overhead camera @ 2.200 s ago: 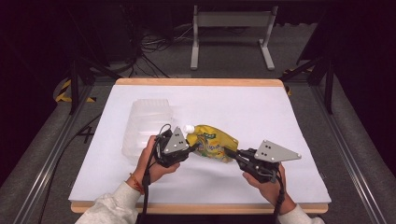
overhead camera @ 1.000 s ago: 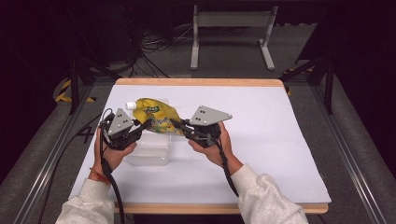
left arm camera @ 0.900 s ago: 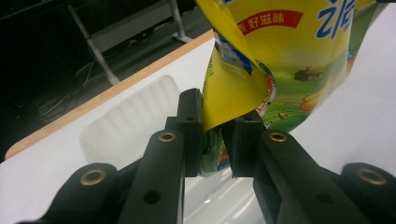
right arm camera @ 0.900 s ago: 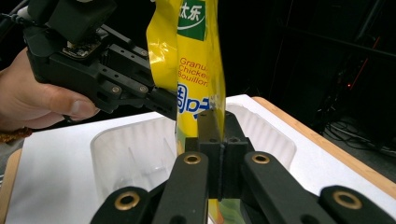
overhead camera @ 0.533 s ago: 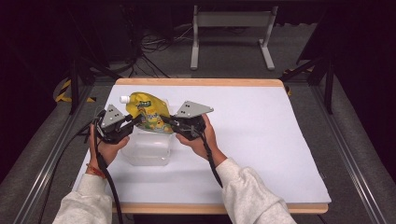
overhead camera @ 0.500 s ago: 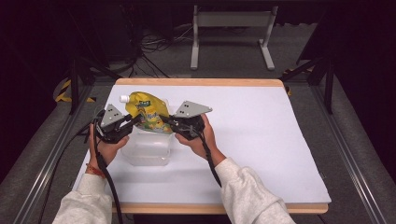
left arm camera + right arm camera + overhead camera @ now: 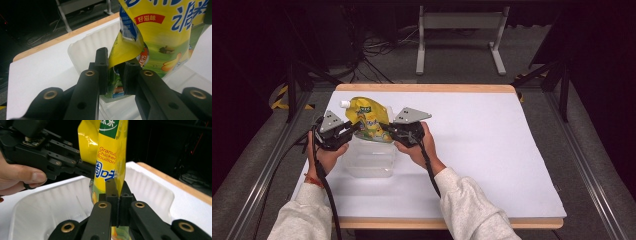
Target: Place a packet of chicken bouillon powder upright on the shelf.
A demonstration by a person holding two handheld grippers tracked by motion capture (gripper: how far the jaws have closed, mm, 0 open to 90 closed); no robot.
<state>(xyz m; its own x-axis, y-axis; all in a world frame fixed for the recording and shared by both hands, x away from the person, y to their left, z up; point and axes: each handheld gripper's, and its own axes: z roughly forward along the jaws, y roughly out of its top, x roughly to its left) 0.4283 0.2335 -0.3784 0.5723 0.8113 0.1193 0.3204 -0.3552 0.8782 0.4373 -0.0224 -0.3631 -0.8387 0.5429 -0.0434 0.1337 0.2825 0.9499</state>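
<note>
A yellow bouillon pouch with a white spout cap hangs upright between both grippers, over a clear plastic container at the table's left. My left gripper is shut on the pouch's lower left edge; in the left gripper view the jaws pinch a fold of the pouch above the container's ribbed wall. My right gripper is shut on the lower right edge. In the right gripper view its jaws clamp the pouch inside the container's rim, with the left gripper beyond.
The white table top stretches wide to the right of the container, with a wooden edge along the far side. A metal stand and cables lie on the floor behind. Dark rails run along both sides.
Both hands have carried the pouch from the table's middle to the far left and, over the last second, lowered it a little toward the container. Both grips have held.
</note>
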